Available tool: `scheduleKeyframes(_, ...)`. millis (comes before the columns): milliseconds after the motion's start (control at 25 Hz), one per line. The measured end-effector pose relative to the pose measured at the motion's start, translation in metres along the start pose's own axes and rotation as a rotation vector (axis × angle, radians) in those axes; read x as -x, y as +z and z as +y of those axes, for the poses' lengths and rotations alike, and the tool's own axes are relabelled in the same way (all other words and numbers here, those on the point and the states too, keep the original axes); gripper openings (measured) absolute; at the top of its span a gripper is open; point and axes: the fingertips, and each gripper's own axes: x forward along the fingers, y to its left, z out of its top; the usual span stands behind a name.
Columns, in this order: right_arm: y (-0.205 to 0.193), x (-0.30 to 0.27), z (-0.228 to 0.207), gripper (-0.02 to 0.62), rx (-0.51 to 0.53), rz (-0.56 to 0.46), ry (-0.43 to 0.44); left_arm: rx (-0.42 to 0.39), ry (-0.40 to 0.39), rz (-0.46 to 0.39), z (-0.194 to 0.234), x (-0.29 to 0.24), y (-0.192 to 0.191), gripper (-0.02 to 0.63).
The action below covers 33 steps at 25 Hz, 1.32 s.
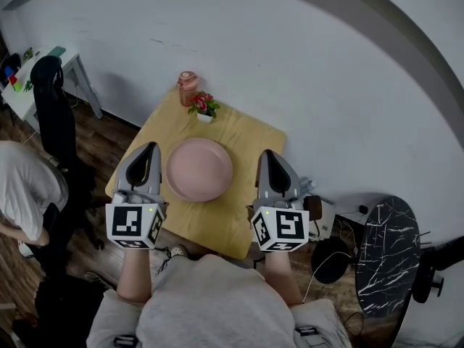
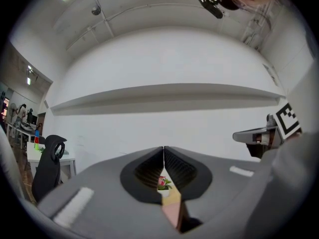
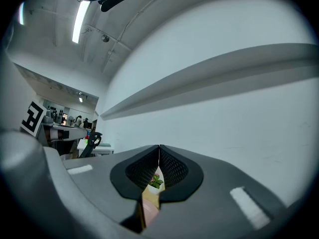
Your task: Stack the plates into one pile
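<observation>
A pink plate (image 1: 199,169) lies in the middle of the small yellow table (image 1: 250,140); whether it is one plate or a pile I cannot tell. My left gripper (image 1: 150,148) hovers over the table's left edge, shut and empty. My right gripper (image 1: 267,154) hovers over the right edge, also shut and empty. In the left gripper view the jaws (image 2: 163,149) meet at the tips, and a strip of the plate (image 2: 172,211) shows below them. In the right gripper view the jaws (image 3: 159,147) touch too, with the plate (image 3: 149,211) under them.
A pink jar (image 1: 188,87) and a small pot of red flowers (image 1: 204,108) stand at the table's far edge. A black office chair (image 1: 51,100), a white desk (image 1: 40,67) and a person in a white shirt (image 1: 22,187) are at the left. A dark marble round table (image 1: 388,256) stands at the right.
</observation>
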Motion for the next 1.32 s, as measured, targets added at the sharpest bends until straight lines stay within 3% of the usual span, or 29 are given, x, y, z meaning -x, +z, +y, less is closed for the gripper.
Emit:
scheduleKeyframes(160, 0.006, 0.005, -0.005, 0.005, 0.003, -0.015, -0.019, -0.033, -0.001, -0.028, -0.003, 0.003, 0.013, 0.06)
scheduleKeyframes(440, 0.009, 0.006, -0.008, 0.005, 0.023, -0.018, -0.032, -0.003, -0.013, -0.058, -0.003, 0.002, 0.022, 0.06)
scheduleKeyframes(1320, 0.012, 0.008, -0.009, 0.005, 0.022, -0.029, -0.043, 0.03, -0.022, -0.044, -0.002, -0.003, 0.011, 0.06)
